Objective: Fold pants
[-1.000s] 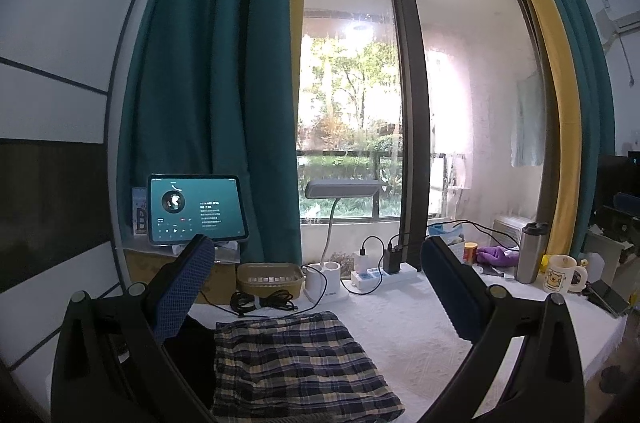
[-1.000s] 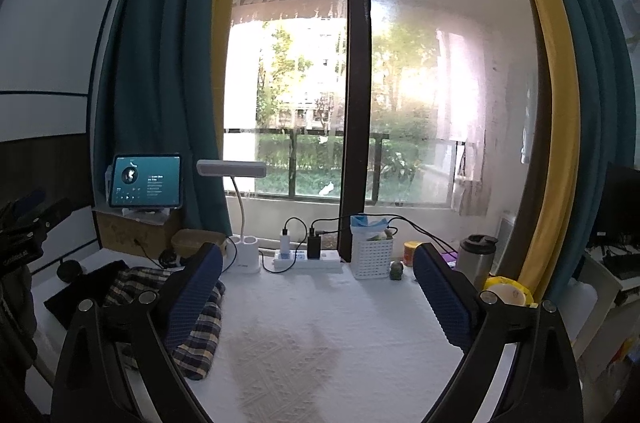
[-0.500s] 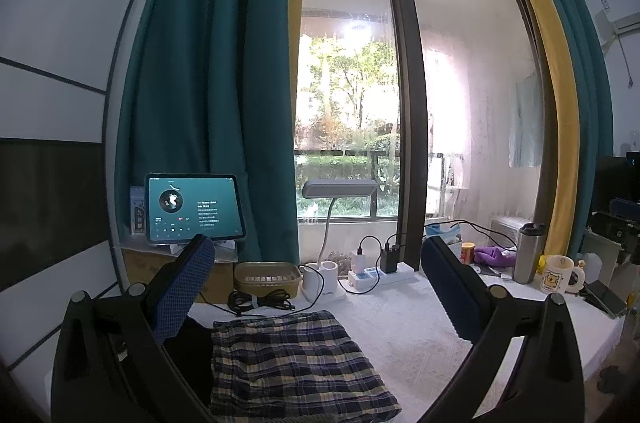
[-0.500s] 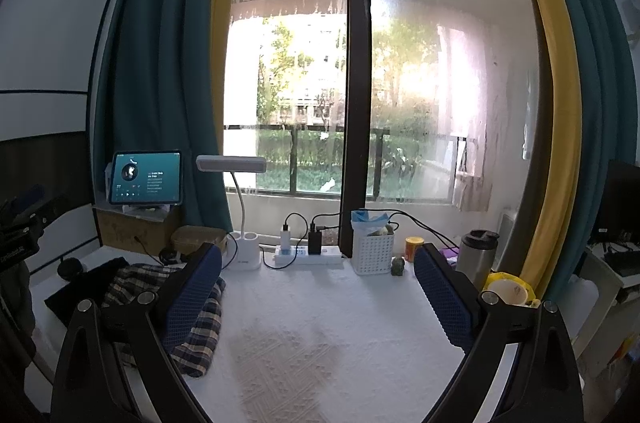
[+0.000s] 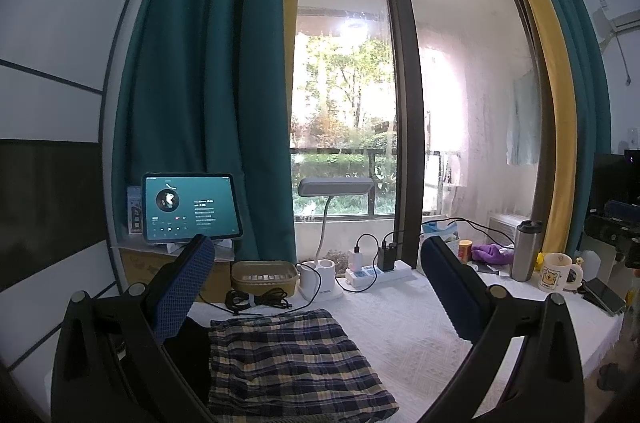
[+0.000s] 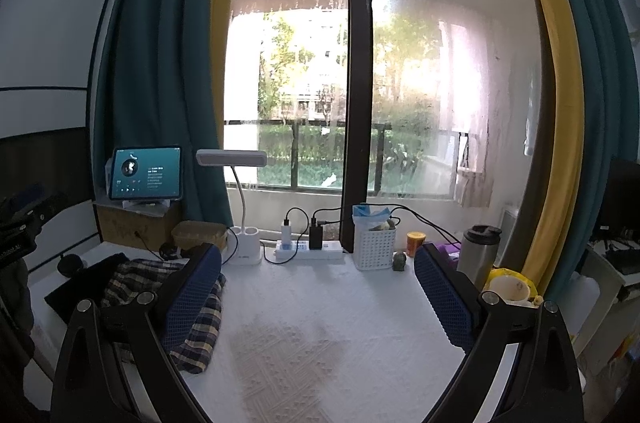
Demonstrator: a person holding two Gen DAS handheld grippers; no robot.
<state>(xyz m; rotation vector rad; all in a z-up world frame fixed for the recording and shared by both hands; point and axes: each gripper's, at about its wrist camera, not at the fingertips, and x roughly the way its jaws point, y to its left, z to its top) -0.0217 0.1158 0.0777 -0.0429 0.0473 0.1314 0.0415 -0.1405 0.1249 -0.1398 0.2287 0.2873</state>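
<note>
Two tools hang spread wide and empty over the table (image 6: 320,303), the left tool (image 5: 316,287) nearer the pants (image 5: 292,363), folded at its 6 o'clock, while they lie at the right tool's (image 6: 318,297) 8 o'clock.

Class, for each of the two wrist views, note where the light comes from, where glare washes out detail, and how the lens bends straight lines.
Left wrist view: daylight through the window backlights the room, the wall at left stays dim, and the curtains bow outward. Right wrist view: glare bleaches the right pane, the plaid pants lie in shade, and a darker patch marks the white table cover.
</note>
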